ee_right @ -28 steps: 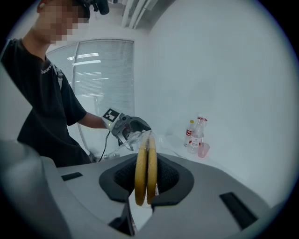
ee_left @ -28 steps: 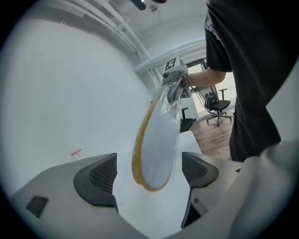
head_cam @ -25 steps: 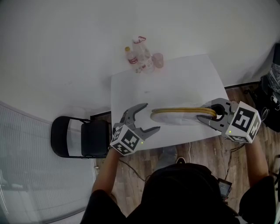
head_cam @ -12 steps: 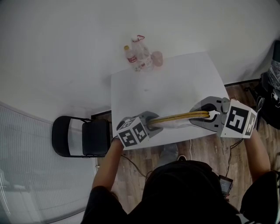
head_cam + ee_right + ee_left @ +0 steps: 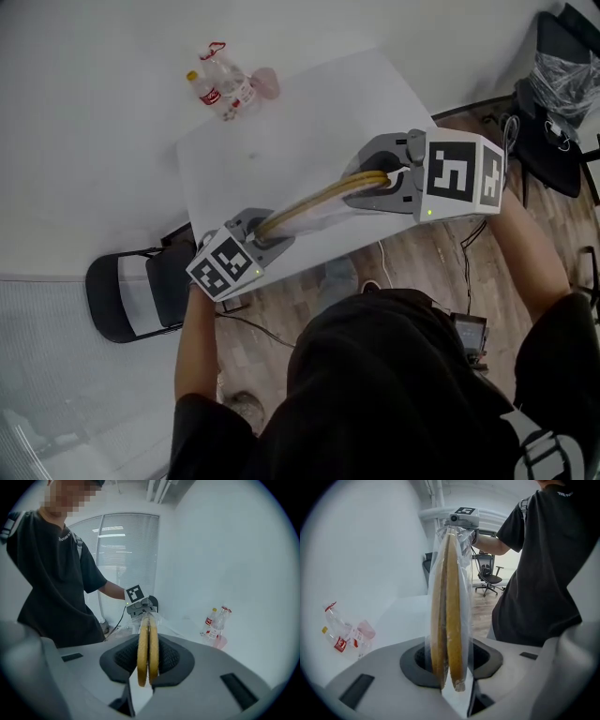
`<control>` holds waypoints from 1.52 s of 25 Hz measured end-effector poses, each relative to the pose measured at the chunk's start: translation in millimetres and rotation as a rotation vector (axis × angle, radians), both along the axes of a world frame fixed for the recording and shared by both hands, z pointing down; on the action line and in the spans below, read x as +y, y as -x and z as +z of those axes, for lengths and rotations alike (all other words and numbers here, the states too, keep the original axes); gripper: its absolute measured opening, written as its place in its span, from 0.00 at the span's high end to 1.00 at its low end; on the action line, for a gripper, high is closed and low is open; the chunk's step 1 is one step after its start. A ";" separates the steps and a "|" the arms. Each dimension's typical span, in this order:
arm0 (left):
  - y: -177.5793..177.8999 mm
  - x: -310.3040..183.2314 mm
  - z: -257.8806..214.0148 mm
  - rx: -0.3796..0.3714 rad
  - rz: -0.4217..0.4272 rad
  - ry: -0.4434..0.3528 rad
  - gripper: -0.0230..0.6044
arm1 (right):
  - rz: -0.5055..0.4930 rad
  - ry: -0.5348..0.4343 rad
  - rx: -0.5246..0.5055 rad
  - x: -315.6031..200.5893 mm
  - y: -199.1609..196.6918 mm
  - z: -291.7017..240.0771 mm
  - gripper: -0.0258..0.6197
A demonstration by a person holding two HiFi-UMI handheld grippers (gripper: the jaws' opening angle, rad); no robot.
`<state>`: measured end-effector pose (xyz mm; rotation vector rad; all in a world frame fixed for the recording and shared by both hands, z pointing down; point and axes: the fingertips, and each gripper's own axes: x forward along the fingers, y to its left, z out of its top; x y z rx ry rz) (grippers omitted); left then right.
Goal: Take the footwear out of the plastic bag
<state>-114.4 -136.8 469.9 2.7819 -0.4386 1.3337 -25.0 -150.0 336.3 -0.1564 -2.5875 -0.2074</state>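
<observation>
Since a second ago our left tongs (image 5: 267,232) have swung in from the front edge of the bench, where they stood wide open, and have closed on the free end of the bundle. The pair of flat, yellow-tan slippers (image 5: 309,202) now sits higher and slants across the head view instead of lying level.

We see the slippers pressed sole to sole, on edge, inside the clear plastic bag (image 5: 464,550), which wraps them loosely and bunches at the far end. They span the gap between our two tools, over the front part of the white bench (image 5: 300,122).

Our left tongs grip one end, with the film and both soles pinched between the pads. Our right tongs (image 5: 147,679) clamp the opposite end in the same way, the two yellow edges standing upright between the dark pads.

At the far corner of the bench stand clear plastic bottles with red labels (image 5: 220,80), with a pink cup (image 5: 266,82) just beside them. Beside the bench, on our left, a black folding chair (image 5: 127,295) stands on the wooden floor (image 5: 375,272).
</observation>
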 end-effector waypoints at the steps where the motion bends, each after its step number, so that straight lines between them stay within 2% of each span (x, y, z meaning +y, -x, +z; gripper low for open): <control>1: 0.5 0.1 0.5 0.001 -0.001 0.002 0.74 | 0.003 0.003 -0.001 -0.4 -0.6 0.1 0.85; 12: 8.5 -3.9 17.9 -0.013 -0.004 0.036 0.74 | 0.035 0.029 0.003 -9.2 -18.6 3.5 0.85; 21: -5.2 -7.3 10.5 -0.017 -0.023 0.050 0.77 | 0.054 0.057 -0.026 -18.3 -62.8 -10.4 0.85; 23: 5.8 -6.3 18.5 -0.051 -0.023 0.035 0.79 | 0.065 0.060 -0.034 -18.0 -61.3 -8.8 0.85; 24: 14.4 -5.5 24.1 -0.080 -0.022 0.019 0.90 | 0.076 0.060 -0.037 -18.7 -60.6 -8.0 0.85; 26: 27.4 -3.8 29.7 -0.090 -0.032 0.012 0.93 | 0.092 0.067 -0.040 -20.1 -60.9 -7.9 0.85; 29: 33.5 -2.6 27.9 -0.039 -0.058 0.038 0.93 | 0.088 0.081 -0.047 -19.4 -62.1 -9.5 0.85; 32: 42.4 -1.2 33.6 -0.054 -0.073 0.042 0.93 | 0.087 0.069 -0.050 -20.1 -62.2 -10.7 0.85; 38: 68.4 4.4 45.3 -0.034 -0.138 0.064 0.93 | 0.077 0.059 -0.057 -18.8 -62.6 -16.4 0.85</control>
